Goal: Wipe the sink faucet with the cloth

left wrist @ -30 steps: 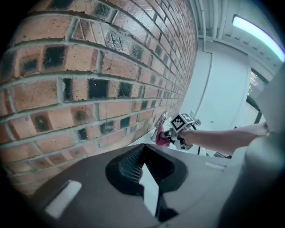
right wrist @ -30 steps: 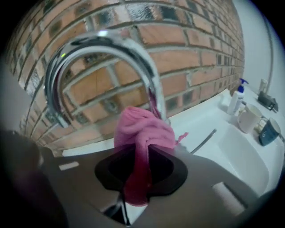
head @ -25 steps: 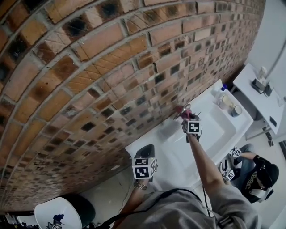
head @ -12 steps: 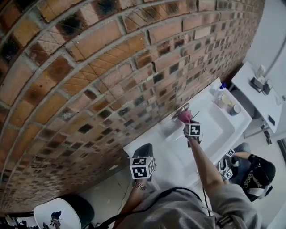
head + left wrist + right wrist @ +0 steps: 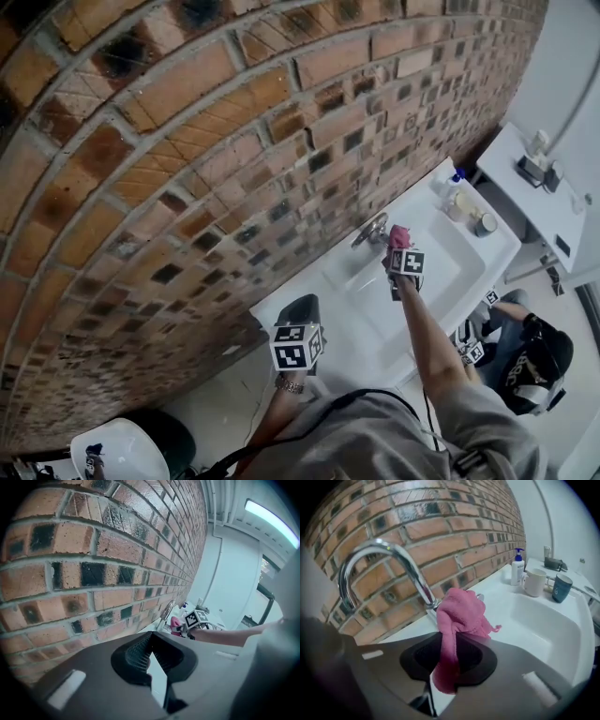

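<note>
A chrome arched faucet (image 5: 393, 555) rises from the white sink's (image 5: 543, 625) back ledge against a brick wall. My right gripper (image 5: 449, 656) is shut on a pink cloth (image 5: 459, 613), whose bunched top presses against the lower part of the faucet stem. From the head view, the cloth (image 5: 398, 236) sits just right of the faucet (image 5: 370, 230), with the right gripper (image 5: 401, 255) under it. My left gripper (image 5: 302, 314) hangs over the sink's left end, shut and holding nothing. In its own view it (image 5: 151, 639) points along the wall toward the cloth (image 5: 176, 623).
A soap bottle (image 5: 516, 566), a white mug (image 5: 534, 582) and a teal cup (image 5: 560, 588) stand on the ledge at the sink's far right. A white side shelf (image 5: 534, 202) lies beyond. Another person (image 5: 525, 366) crouches at the lower right with grippers.
My right gripper has shifted the pink cloth a little to the right and down along the faucet. The left gripper has stayed where it was.
</note>
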Tool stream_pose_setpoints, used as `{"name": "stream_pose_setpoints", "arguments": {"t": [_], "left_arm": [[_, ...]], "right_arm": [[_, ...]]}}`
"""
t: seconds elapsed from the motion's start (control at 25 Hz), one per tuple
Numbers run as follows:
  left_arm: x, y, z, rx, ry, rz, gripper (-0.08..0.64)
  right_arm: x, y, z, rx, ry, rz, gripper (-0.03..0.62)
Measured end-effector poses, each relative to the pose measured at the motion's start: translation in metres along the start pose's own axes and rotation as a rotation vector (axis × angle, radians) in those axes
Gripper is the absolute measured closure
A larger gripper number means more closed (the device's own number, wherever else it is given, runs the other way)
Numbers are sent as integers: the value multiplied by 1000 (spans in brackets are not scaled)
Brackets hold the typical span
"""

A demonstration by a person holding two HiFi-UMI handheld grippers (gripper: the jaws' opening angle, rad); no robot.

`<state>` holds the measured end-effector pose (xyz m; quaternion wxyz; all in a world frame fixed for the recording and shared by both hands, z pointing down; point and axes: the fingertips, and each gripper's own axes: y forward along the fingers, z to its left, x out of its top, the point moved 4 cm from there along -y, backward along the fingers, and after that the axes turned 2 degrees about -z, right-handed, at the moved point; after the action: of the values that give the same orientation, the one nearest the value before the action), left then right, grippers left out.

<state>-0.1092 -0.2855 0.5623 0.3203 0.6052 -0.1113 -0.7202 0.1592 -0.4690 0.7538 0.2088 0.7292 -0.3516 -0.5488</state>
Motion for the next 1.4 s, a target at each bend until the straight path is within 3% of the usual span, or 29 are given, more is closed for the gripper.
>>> {"name": "stream_pose_setpoints", "arguments": {"t": [0.08,0.2,0.24,0.32,0.4,0.48,0.52,0.6,0.72,0.84,0.96,1.12,1.2,1.28,1.4], "left_arm": [[1,1,2,6,-2,0,540],[0,1,4,10,-4,0,540],[0,0,3,10,-4,2,540],[-2,-2,2,10,-4,4,540],[-2,-2,4,13,-1,5,540],[-1,-2,7,21,0,8,540],[-1,-2,7,22,0,9,540],[-1,-3,4,17,4,6,540],[0,-5,-3,5,14,0,540],[2,-4,-2,6,10,-4,540],[3,-4,-2,5,10,-4,540],[-2,-1,0,6,10,11,540],[-4,0,1,6,10,20,540],[-5,1,-3,-1,16,21,540],[-4,1,-8,-7,27,20,540]], "right_arm": [[-15,6,12,-5,2,37,516],[-52,14,30,104,-47,242,515],[-59,11,34,129,-74,270,515],[-43,-11,37,125,-67,163,515],[-1,-31,26,42,-1,-38,516],[44,-29,11,-59,-17,-161,515],[55,-19,7,-79,-47,-152,515],[55,7,7,-74,-106,-43,515],[23,13,19,-98,-175,72,517],[-20,16,34,-33,-210,159,520],[-51,3,29,20,-129,180,518],[-16,-36,-11,-35,36,-74,517],[4,-39,-32,-67,128,-145,517],[17,-31,-43,-49,157,-157,516],[11,-10,-37,3,148,-92,514]]}}
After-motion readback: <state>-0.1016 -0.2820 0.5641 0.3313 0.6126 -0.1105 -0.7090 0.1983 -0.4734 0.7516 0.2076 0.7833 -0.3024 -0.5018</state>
